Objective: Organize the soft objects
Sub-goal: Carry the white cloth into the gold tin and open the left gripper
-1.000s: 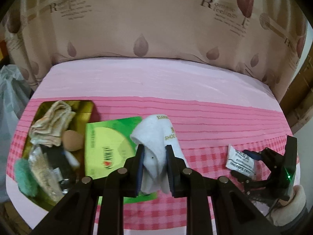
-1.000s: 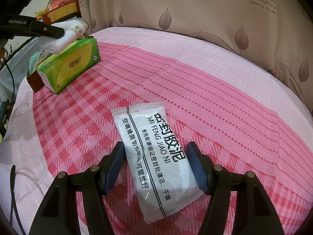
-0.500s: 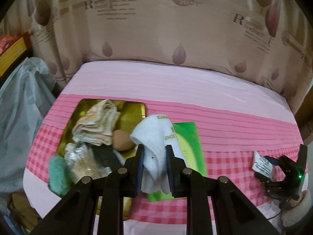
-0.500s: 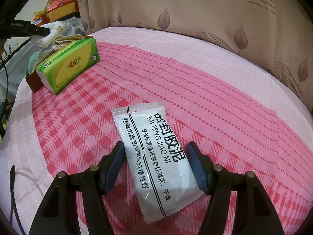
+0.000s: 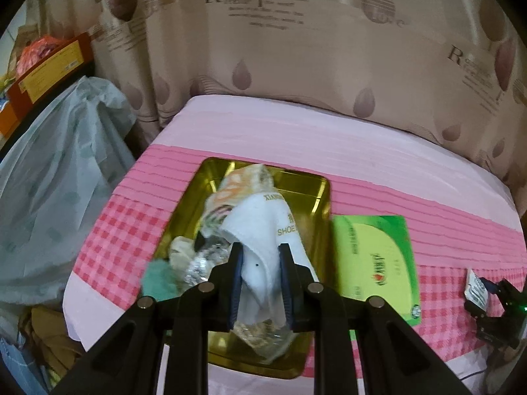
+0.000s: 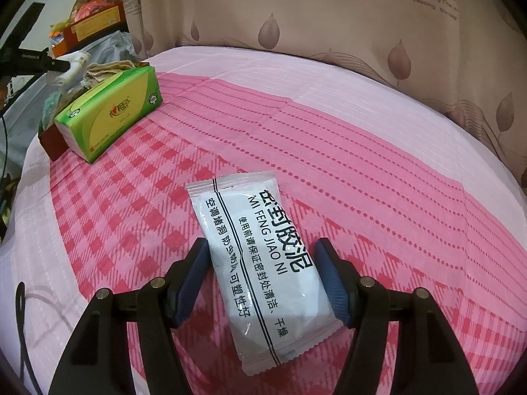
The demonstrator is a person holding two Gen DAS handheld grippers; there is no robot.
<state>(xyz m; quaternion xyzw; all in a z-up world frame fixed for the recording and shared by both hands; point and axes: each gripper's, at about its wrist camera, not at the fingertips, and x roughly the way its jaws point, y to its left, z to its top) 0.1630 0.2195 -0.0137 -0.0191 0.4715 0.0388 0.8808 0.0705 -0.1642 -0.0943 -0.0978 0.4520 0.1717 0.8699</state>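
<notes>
My left gripper (image 5: 261, 263) is shut on a white cloth (image 5: 263, 230) printed with gold letters and holds it above the gold tin tray (image 5: 316, 194). The tray holds a patterned rag (image 5: 237, 187), a green sponge (image 5: 158, 279) and crinkled plastic. My right gripper (image 6: 265, 266) is open, its fingers either side of a white sealed packet (image 6: 260, 256) with black Chinese text lying on the pink checked tablecloth (image 6: 362, 151). A green tissue pack (image 5: 375, 256) lies right of the tray; it also shows in the right wrist view (image 6: 112, 115).
A patterned beige curtain (image 5: 296, 49) hangs behind the round table. A pale plastic bag (image 5: 56, 177) and an orange box (image 5: 42, 75) sit off the table's left edge. The right gripper and packet show at the far right of the left wrist view (image 5: 494, 299).
My left gripper has carried the white cloth leftwards, from over the green tissue pack to over the gold tray. The right gripper and packet have not moved.
</notes>
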